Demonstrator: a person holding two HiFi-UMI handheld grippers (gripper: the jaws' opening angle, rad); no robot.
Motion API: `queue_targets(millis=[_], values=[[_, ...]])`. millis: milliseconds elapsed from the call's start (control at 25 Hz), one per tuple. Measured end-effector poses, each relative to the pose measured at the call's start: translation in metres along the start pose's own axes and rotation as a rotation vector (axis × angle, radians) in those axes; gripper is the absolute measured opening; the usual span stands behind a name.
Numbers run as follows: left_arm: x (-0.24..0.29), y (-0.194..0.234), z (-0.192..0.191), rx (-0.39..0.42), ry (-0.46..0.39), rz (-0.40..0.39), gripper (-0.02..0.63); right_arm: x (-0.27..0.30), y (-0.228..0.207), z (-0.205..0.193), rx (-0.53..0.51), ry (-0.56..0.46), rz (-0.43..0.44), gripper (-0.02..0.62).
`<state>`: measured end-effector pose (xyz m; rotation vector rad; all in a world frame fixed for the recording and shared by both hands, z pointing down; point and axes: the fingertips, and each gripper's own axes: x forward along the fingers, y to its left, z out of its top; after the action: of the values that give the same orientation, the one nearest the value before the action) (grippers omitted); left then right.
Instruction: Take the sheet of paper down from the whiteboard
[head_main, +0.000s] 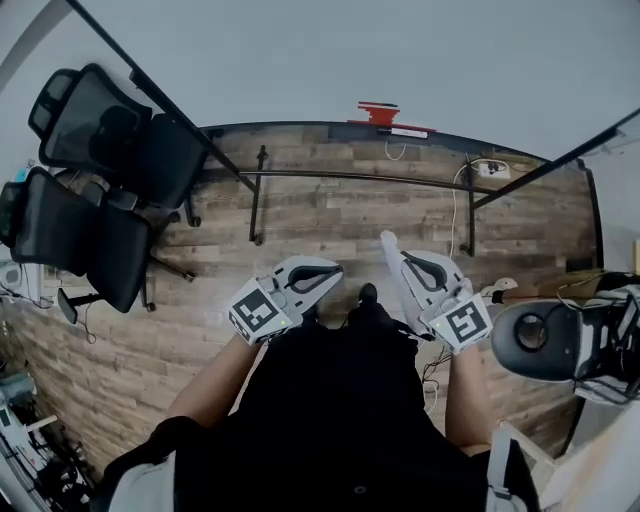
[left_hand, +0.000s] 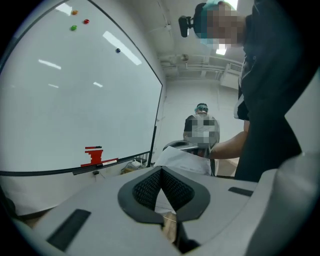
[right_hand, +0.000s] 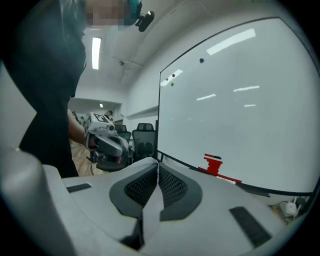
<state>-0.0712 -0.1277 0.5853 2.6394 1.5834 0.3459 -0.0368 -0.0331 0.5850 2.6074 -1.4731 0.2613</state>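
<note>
Bare whiteboard (right_hand: 240, 100); paper (right_hand: 151, 215) is off it, pinched in the right gripper (right_hand: 157, 169). The left gripper (left_hand: 161, 171) is closed, empty; task looks done.

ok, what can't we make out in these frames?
- Sheet of paper: edge-on in the right gripper view, so any print is unreadable.
- Head view: only a strip of it shows beside the right tool.
- Magnets: tiny dots in the left gripper view; whether any held the sheet is unclear.
</note>
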Motion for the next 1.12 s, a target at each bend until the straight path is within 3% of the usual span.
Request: queue_targets(millis=[80,240,520,1120], values=[[-0.024,-0.002,-0.001,0.032,0.006,-0.023,0.012,0.003,0.010,0.004,0.009,-0.007,-0.041,0.023],[-0.059,-0.003,-0.016,-0.024,0.008,-0.040,0.012,0.009,0.049,0.011,0.020,-0.017,-0.050,0.023],[-0.078,-0.010,-0.018,-0.009,-0.026,-0.091,0.012,0.021,0.091,0.007,0.090,-0.040,-0.058,0.021],[-0.074,-0.025,-0.046,-0.034,-0.017,-0.206,0.012,-0.001,0.100,-0.023,0.161,-0.053,-0.245,0.021]])
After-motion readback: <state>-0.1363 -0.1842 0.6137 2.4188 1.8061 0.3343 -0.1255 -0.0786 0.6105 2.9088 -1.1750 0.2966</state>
